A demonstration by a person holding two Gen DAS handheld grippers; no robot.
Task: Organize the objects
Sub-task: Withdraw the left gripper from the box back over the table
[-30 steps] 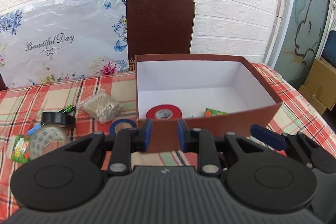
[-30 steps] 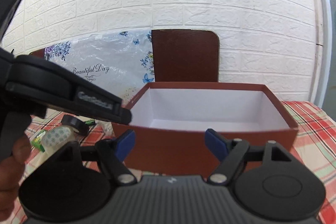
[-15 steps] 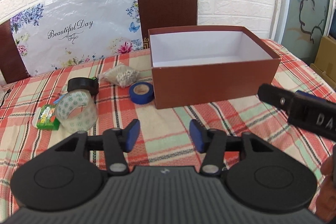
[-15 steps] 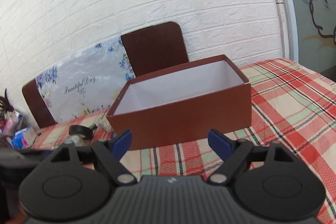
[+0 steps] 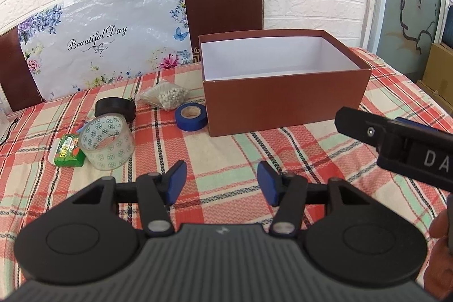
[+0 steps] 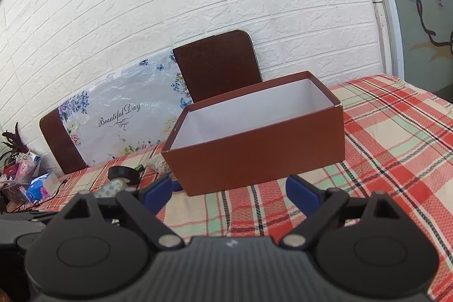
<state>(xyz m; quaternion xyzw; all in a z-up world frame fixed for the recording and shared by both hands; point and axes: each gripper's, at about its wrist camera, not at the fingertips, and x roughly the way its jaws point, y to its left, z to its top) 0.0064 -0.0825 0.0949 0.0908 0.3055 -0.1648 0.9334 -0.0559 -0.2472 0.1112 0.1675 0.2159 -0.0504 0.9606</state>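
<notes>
A brown box [image 5: 283, 104] with a white inside stands open on the checked cloth; its near wall hides the floor of it. Left of it lie a blue tape roll [image 5: 191, 116], a black tape roll [image 5: 114, 109], a patterned clear tape roll [image 5: 107, 143], a green pack [image 5: 68, 154] and a bag of white beads [image 5: 167, 95]. My left gripper [image 5: 220, 186] hovers open over bare cloth in front of the box, holding nothing. My right gripper [image 6: 229, 190] faces the box [image 6: 254, 149] from the right; its jaws are opening and nothing is between them.
Two brown chair backs [image 5: 223, 7] and a floral plastic sheet [image 5: 99, 41] stand against the brick wall behind the table. A cardboard carton [image 5: 438, 67] sits beyond the table's right edge. Small clutter [image 6: 28, 180] lies off the far left.
My left gripper pulled back from the box and opened; the red tape seen inside the box is now hidden by its wall. My right gripper rolled, drew back and opened wider.
</notes>
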